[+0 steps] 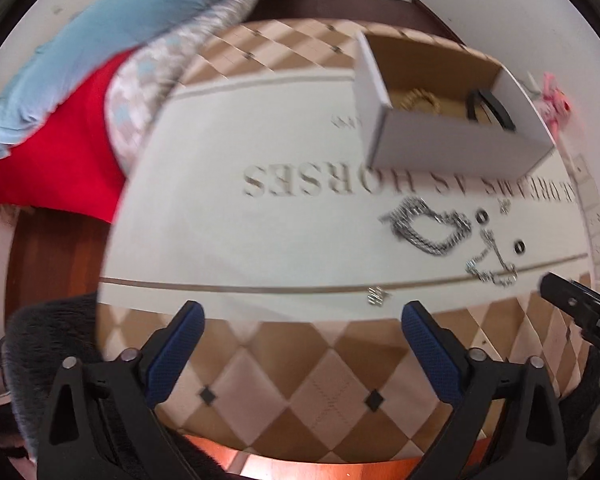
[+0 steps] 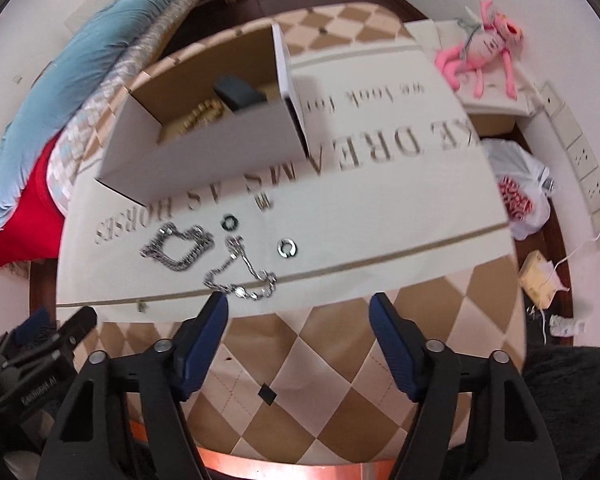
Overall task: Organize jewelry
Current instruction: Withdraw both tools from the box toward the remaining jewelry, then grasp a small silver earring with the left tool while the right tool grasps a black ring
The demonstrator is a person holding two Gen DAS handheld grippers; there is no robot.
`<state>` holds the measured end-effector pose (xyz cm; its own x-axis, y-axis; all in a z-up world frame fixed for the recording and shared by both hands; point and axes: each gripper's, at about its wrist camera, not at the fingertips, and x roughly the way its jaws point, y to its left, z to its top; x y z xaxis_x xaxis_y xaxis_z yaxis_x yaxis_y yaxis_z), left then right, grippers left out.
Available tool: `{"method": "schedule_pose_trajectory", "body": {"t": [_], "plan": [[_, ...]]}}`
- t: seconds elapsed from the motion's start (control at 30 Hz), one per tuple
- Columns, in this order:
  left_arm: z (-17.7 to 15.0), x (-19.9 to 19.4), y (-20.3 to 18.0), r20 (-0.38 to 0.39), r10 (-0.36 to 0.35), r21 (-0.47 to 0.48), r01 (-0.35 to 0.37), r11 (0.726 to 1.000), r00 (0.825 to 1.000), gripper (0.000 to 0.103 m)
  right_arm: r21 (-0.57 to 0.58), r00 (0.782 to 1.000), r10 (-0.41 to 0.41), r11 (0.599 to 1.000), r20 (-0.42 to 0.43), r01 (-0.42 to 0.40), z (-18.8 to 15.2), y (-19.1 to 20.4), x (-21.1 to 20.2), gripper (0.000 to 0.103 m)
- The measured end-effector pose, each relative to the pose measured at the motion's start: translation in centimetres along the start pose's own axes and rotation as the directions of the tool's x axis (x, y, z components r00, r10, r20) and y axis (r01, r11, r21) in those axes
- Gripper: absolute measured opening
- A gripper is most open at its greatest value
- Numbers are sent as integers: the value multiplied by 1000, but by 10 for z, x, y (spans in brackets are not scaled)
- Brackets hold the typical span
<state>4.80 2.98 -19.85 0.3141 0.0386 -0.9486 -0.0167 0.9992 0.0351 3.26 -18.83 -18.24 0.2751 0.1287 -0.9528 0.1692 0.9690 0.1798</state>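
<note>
A thick silver chain (image 1: 428, 226) (image 2: 179, 247) lies on the cream cloth. A thinner silver chain (image 1: 492, 264) (image 2: 242, 276) lies to its right. Two small rings (image 1: 481, 216) (image 1: 520, 247) lie near them, also in the right wrist view (image 2: 230, 222) (image 2: 287, 248). A small silver piece (image 1: 376, 295) (image 2: 142, 304) sits at the cloth's stripe. An open cardboard box (image 1: 456, 148) (image 2: 204, 152) holds a gold chain (image 1: 418, 100) (image 2: 204, 114) and a dark item (image 1: 490, 110) (image 2: 238, 94). My left gripper (image 1: 302, 320) is open and empty. My right gripper (image 2: 298, 308) is open and empty, just short of the thin chain.
Blue, red and patterned bedding (image 1: 80, 80) is piled at the left. A pink plush toy (image 2: 484, 52) lies at the far right on a white stand. A plastic bag (image 2: 518, 196) and a wall socket strip (image 2: 580, 152) are on the right.
</note>
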Motion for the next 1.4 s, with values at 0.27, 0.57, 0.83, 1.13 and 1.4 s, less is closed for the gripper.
{"method": "schedule_pose_trajectory", "body": {"t": [0.27, 0.57, 0.83, 1.13, 1.4], "plan": [[-7, 23, -24, -34, -54, 60, 56, 997, 998, 69, 19, 1000, -6, 1000, 1, 6, -8, -4, 15, 58], [-7, 27, -40, -23, -70, 99, 71, 992, 997, 40, 28, 1000, -19, 999, 4, 18, -4, -10, 16, 57], [-1, 26, -46, -5, -82, 122, 82, 989, 997, 11, 37, 1000, -20, 999, 13, 19, -3, -14, 14, 56], [-1, 22, -48, 9, -87, 127, 85, 988, 996, 5, 61, 999, -5, 998, 54, 2, 2, -21, 1, 55], [8, 13, -35, 32, -85, 94, 82, 992, 996, 4, 53, 997, 15, 998, 71, -18, 16, -11, 10, 53]]}}
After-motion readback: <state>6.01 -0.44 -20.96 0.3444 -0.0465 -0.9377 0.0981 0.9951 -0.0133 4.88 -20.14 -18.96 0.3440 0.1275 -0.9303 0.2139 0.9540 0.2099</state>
